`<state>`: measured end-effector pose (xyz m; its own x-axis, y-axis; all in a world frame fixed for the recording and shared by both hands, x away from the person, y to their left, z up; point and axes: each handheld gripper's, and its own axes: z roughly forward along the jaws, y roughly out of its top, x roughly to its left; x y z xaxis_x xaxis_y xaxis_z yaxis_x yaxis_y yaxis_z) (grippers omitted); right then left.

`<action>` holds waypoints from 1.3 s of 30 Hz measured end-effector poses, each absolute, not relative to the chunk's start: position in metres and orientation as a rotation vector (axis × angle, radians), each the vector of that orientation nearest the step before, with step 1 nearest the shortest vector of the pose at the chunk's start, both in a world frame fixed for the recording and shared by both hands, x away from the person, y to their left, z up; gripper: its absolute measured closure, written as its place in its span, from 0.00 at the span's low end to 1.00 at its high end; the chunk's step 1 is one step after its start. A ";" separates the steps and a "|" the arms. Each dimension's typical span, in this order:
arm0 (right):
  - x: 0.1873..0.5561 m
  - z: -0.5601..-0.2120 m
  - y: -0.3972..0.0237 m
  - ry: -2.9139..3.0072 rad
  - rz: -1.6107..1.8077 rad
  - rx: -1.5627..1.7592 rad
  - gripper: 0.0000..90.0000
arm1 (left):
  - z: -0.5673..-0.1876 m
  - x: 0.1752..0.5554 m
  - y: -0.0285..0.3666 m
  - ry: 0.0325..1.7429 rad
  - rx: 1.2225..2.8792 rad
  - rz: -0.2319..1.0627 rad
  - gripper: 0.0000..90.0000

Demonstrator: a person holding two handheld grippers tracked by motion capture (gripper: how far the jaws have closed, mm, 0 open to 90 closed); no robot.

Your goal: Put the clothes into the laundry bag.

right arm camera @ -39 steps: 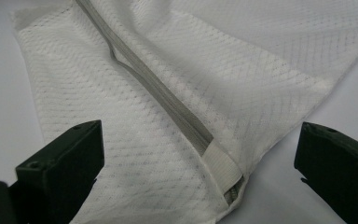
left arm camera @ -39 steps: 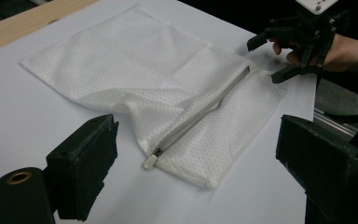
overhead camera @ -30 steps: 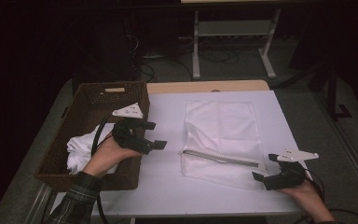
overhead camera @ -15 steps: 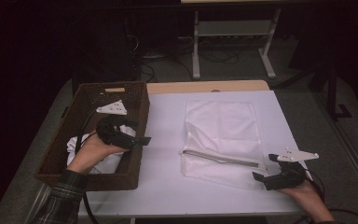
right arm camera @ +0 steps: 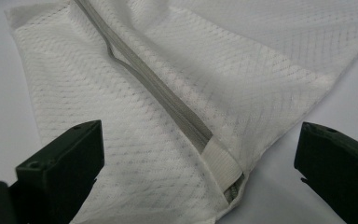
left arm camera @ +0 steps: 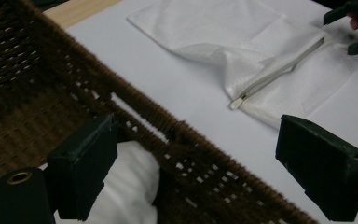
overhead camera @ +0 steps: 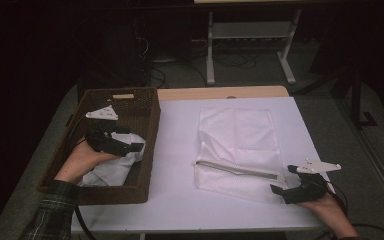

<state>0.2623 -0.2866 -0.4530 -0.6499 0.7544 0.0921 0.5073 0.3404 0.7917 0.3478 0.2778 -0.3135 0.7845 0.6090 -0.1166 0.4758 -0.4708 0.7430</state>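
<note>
I see the white table [overhead camera: 180, 200] first, with the brown wicker basket [overhead camera: 145, 107] at its left edge and the white mesh bag [overhead camera: 237, 135] lying flat near the middle. The bag's grey zipper [overhead camera: 240, 170] runs across its near part toward the right, and in my right gripper view the zipper's end sits at the bag's corner, just ahead of the jaws. Inside the basket there is a white cloth [overhead camera: 112, 167], bunched in the near half.

My left gripper [overhead camera: 132, 146] is over the basket, above the cloth, pointing toward the basket's right wall. In the left gripper view its jaws stand wide apart with nothing between them; one hangs over the cloth, the other out past the wall over the table.

My right gripper [overhead camera: 280, 190] rests low at the table's near right corner, close to the bag's near right corner. Its jaws are spread wide too, framing the zipper end without touching it.
</note>
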 end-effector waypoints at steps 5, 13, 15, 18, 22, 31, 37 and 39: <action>0.262 -0.453 -0.286 2.317 1.209 1.131 0.01 | -0.314 0.352 0.289 0.836 2.164 0.230 0.13; 0.263 -0.454 -0.287 2.319 1.204 1.126 0.01 | -0.320 0.360 0.302 0.877 2.209 0.250 0.13; 0.263 -0.454 -0.287 2.320 1.204 1.126 0.01 | -0.322 0.362 0.305 0.884 2.234 0.260 0.13; 0.263 -0.454 -0.287 2.323 1.204 1.124 0.01 | -0.325 0.366 0.309 0.906 2.246 0.270 0.13; 0.263 -0.454 -0.287 2.324 1.205 1.125 0.01 | -0.330 0.371 0.312 0.931 2.281 0.288 0.13; 0.263 -0.454 -0.287 2.324 1.206 1.127 0.01 | -0.340 0.380 0.315 0.958 2.385 0.298 0.13; 0.263 -0.454 -0.286 2.325 1.209 1.127 0.01 | -0.347 0.386 0.315 0.969 2.413 0.267 0.13; 0.263 -0.454 -0.286 2.325 1.209 1.127 0.01 | -0.351 0.388 0.315 0.973 2.430 0.257 0.13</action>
<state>0.2634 -0.2864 -0.4543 -0.6528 0.7515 0.0958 0.5098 0.3423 0.7892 0.3877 0.3151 -0.3511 0.7258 0.6878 -0.0122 0.5921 -0.6156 0.5201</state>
